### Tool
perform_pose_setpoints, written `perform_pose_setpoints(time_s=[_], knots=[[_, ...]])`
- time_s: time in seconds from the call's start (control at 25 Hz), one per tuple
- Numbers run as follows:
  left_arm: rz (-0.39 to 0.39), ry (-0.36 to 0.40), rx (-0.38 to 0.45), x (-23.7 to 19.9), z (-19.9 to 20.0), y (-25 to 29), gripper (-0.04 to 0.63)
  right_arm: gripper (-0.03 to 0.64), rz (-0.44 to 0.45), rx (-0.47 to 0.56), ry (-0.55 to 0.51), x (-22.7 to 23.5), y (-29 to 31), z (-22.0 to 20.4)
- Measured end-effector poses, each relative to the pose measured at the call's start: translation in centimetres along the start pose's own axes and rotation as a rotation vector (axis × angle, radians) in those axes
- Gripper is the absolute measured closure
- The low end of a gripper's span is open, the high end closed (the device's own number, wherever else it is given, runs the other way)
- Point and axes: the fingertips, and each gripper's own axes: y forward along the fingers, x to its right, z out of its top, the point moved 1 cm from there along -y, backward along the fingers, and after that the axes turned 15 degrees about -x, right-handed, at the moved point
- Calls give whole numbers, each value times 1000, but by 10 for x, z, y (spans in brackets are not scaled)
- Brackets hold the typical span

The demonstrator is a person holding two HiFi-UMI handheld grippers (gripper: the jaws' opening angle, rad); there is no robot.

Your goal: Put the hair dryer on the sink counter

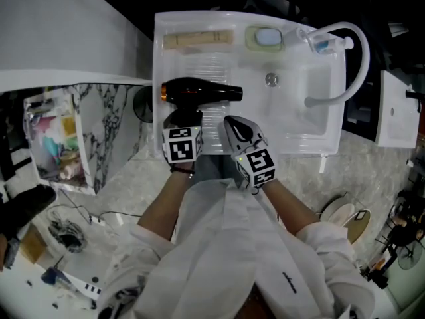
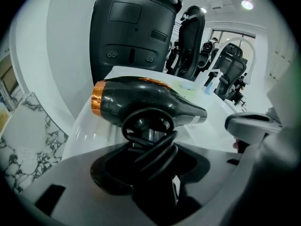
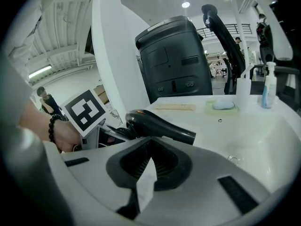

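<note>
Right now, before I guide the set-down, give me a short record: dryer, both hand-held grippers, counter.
hair dryer: black, copper ring at its rear, lying crosswise over the ribbed left part of the sink counter
left hand-held gripper: shut on the dryer's handle
right hand-held gripper: beside it, jaws together, nothing between them
back ledge: tan strip, soap on green dish
dryer touching counter: cannot tell

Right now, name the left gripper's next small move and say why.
Probably ease the left gripper down a little: its fingers clamp the cord-wrapped handle of the hair dryer, which sits over the ribbed part of the sink counter, and contact with it cannot be confirmed yet.
</note>
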Motion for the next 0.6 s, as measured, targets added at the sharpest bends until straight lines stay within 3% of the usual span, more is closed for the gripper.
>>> perform_pose_setpoints(time_s=[0.6], knots=[[58,31,-67,1,-4,9,337,600,11,-9,16,0,5,-4]])
